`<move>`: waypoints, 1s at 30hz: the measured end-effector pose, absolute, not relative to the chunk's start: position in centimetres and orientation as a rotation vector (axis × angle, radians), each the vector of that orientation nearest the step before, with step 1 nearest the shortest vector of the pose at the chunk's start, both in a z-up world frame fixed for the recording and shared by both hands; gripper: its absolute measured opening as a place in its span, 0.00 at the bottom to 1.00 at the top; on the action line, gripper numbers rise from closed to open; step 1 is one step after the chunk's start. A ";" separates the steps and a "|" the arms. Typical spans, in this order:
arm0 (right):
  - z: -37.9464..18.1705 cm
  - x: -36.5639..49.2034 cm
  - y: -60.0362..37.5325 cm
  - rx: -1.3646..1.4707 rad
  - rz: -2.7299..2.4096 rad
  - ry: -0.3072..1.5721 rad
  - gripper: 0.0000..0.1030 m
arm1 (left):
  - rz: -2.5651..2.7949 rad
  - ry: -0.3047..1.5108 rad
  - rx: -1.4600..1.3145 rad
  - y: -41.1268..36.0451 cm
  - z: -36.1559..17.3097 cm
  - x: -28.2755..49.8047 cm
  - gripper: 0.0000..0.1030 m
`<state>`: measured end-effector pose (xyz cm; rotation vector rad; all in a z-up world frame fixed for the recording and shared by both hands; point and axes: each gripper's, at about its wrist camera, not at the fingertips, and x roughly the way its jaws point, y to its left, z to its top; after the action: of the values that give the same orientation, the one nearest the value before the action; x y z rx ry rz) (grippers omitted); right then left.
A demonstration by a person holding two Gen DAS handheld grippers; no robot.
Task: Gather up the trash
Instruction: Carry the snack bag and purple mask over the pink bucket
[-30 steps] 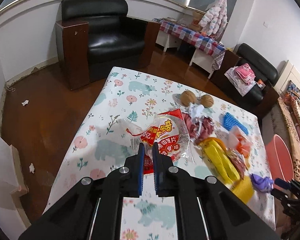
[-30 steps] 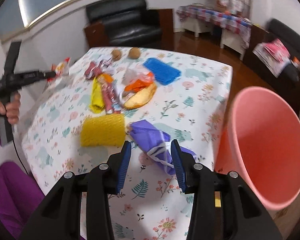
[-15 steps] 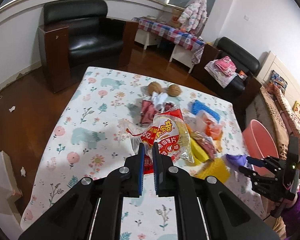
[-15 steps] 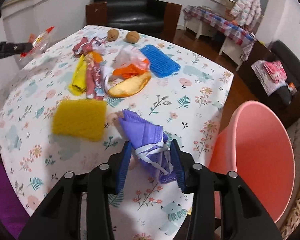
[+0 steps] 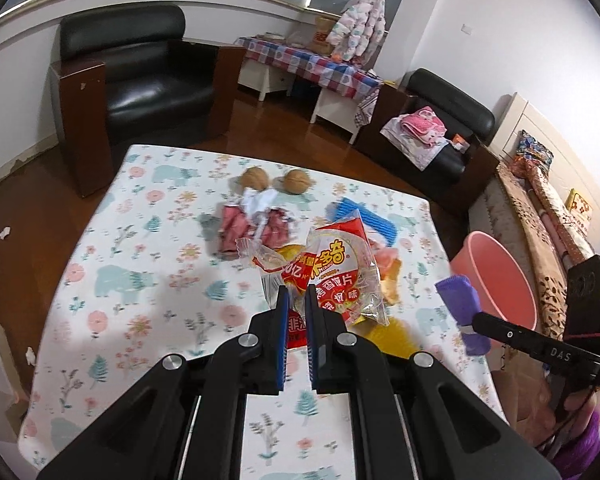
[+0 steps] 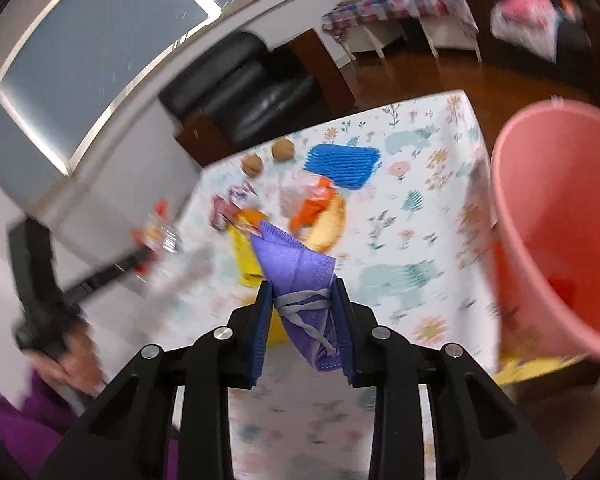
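Right wrist view: the right gripper (image 6: 302, 322) pinches a purple mask (image 6: 300, 280) above the table (image 6: 416, 184), with the pink bin (image 6: 556, 216) at 2 o'clock. The left gripper (image 5: 296, 312) clamps a snack bag (image 5: 332, 276) by its edge, with the bin (image 5: 496, 276) at 3 o'clock. That slick film could slip out, or the mask could snag the rim and fall outside.

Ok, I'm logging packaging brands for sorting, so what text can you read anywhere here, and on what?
"DAS": on the black body of the right gripper, seen from the left wrist.
"0亿", "香" and "片", partly readable: on the red-and-clear crinkly snack bag held in the left gripper.
Other bag print: too creased to read.
Right wrist view: nothing readable.
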<state>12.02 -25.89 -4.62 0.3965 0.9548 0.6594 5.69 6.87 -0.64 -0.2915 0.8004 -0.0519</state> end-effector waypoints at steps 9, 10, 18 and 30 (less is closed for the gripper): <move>-4.6 9.6 -25.2 0.437 0.614 0.944 0.30 | -0.120 0.764 -0.254 3.6 0.2 4.9 0.07; -4.5 9.2 -25.1 0.425 0.613 0.941 0.30 | -0.126 0.763 -0.253 3.4 0.2 4.8 0.07; -3.7 8.0 -25.3 0.389 0.644 0.907 0.30 | -0.136 0.785 -0.240 1.7 0.2 4.6 0.07; -2.9 10.1 -27.6 0.366 0.693 0.830 0.30 | -0.044 0.784 -0.202 -1.2 1.5 5.7 0.07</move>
<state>10.13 -27.59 -2.93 0.3664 0.8304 0.6933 5.73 -1.25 1.55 -0.2021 0.7836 -0.0444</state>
